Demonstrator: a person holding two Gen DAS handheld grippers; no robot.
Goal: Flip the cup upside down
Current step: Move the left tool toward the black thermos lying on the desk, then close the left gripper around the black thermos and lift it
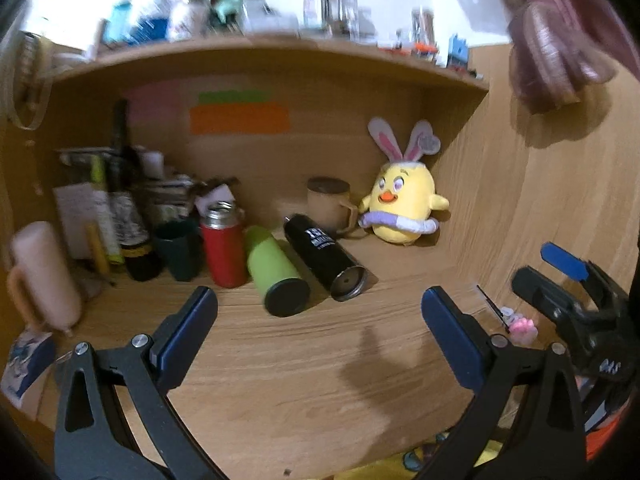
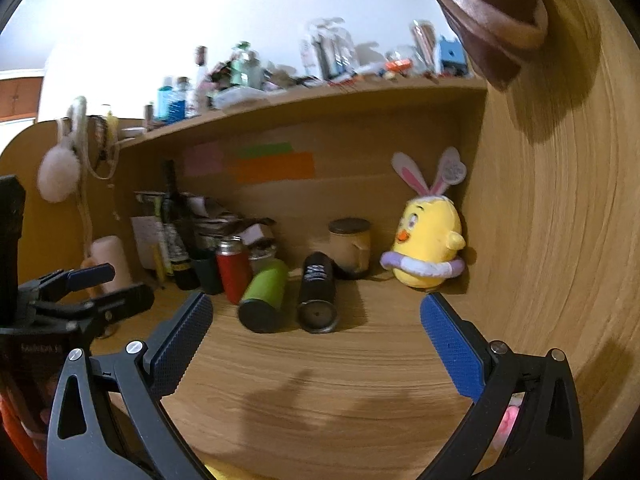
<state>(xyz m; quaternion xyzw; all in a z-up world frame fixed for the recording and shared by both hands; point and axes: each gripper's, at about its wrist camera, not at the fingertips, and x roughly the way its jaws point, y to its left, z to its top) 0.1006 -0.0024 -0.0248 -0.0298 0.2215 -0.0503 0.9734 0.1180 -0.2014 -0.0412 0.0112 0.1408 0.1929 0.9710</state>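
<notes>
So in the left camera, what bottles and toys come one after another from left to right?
Red bottle → green bottle → black bottle → yellow chick toy.

Matt wood-grain worktop (image 1: 288, 364) beneath the left tool (image 1: 320, 312). Textured blue rubbery pads (image 2: 182, 344) on matt black plastic arms. Ahead: glossy black tumbler (image 1: 325, 257), matt green cup (image 1: 276, 270), soft plush chick (image 1: 402, 210).

Warm indoor light falls from above, and the white wall (image 2: 200, 12) overexposes to glare. Soft shadows lie on the wooden desk (image 1: 300, 380), and the shelf clutter (image 1: 248, 12) smears with motion blur. Fisheye distortion bends the side panel (image 2: 560, 220), with black vignetting in the corners.
</notes>
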